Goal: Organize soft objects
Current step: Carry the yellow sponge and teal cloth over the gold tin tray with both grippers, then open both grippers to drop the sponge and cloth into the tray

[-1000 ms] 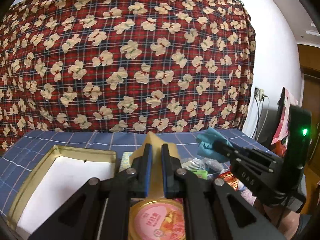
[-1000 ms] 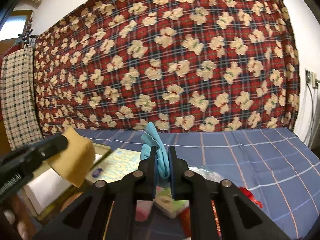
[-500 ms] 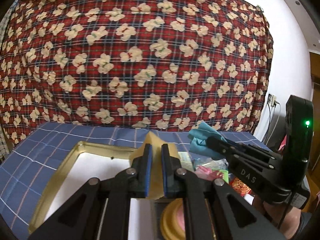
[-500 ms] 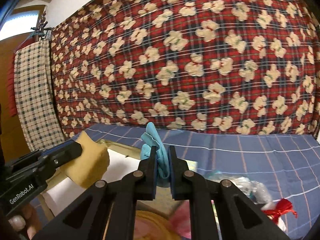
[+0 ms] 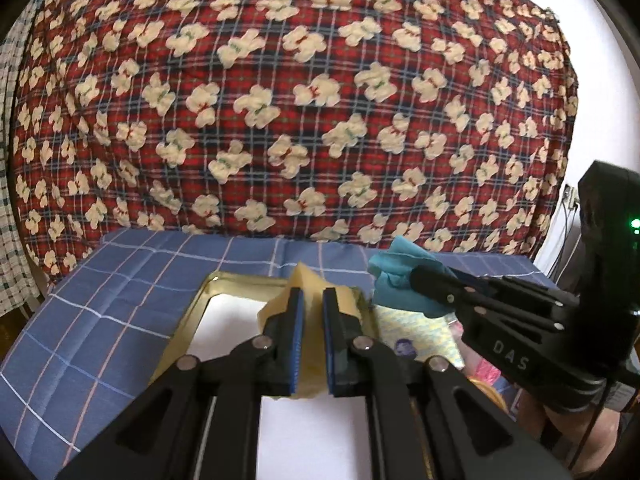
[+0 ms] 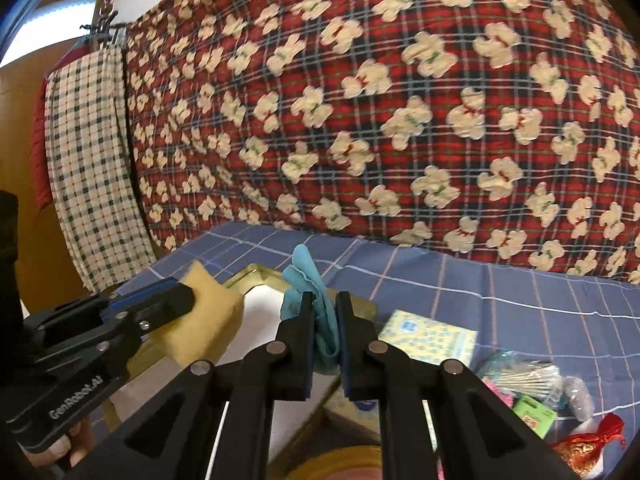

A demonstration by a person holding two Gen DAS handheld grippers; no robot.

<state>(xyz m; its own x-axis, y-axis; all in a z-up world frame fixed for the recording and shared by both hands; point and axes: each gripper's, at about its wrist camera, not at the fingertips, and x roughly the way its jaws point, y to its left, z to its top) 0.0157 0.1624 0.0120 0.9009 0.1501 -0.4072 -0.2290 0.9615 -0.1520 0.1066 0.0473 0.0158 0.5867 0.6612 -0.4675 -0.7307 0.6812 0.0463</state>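
My left gripper [image 5: 310, 300] is shut on a yellow sponge [image 5: 310, 356], held above the gold-rimmed tray [image 5: 200, 300] with a white inside. The same sponge [image 6: 204, 324] and left gripper [image 6: 176, 300] show at the left of the right wrist view. My right gripper [image 6: 323, 304] is shut on a crumpled blue cloth [image 6: 308, 280], over the tray's right rim [image 6: 260, 270]. In the left wrist view that cloth [image 5: 400, 276] hangs from the right gripper [image 5: 420, 276], just right of the sponge.
A blue checked sheet [image 5: 100, 300] covers the bed, with a red bear-print blanket [image 5: 300, 100] hung behind. Right of the tray lie a yellow tissue pack [image 6: 430, 336], a bag of cotton swabs [image 6: 524, 380], a red pouch [image 6: 588, 444] and a round tin [image 6: 340, 464].
Both grippers have swung left across the bed with their loads. The tray now lies straight below them, and the round tin has slid out to the right.
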